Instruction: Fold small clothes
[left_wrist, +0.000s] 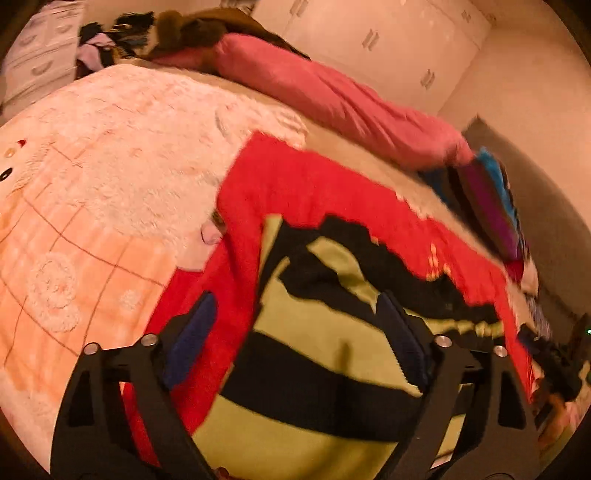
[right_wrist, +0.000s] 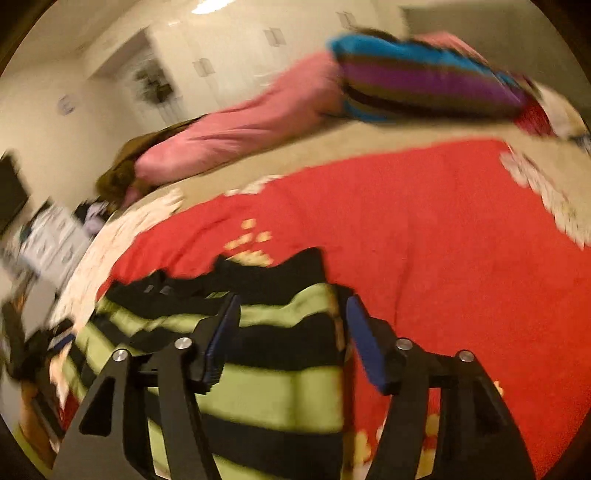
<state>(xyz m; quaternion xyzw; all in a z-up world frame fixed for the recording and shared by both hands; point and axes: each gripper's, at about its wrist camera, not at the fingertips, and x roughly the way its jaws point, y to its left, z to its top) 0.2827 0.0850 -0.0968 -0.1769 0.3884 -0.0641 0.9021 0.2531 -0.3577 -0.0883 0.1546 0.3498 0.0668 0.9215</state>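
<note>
bedroom, warm light – a bed (left_wrist: 92, 229) under a peach and white fleecy cover, white cupboards (left_wrist: 388, 40) along the wall behind.

item: striped garment (left_wrist: 314, 354), green and black bands, small, lying flat on a red blanket (left_wrist: 314, 184) spread over the bed; its black upper edge is rumpled. in the right wrist view the same garment (right_wrist: 266, 350) sits at the lower left of the red blanket (right_wrist: 443, 229), which carries pale flower prints.

item: left gripper (left_wrist: 295, 328), jaws spread wide, blue pads apart – one pad over the red blanket at the garment's left edge, the other over the striped cloth. nothing pinched between them.

item: right gripper (right_wrist: 291, 332), jaws parted to a middling gap, straddling the garment's right edge; the pads do not press the cloth, so nothing is held.

item: pink bedding (left_wrist: 332, 99), long roll along the far side of the bed.

item: striped pillow (right_wrist: 424, 81), blue, purple and brown, at the far corner beside the pink bedding.

item: brown furry heap (left_wrist: 192, 29) at the far end of the pink roll, dark clothes beside it; blurred.

item: white drawer unit (left_wrist: 40, 55) past the bed's far corner.
</note>
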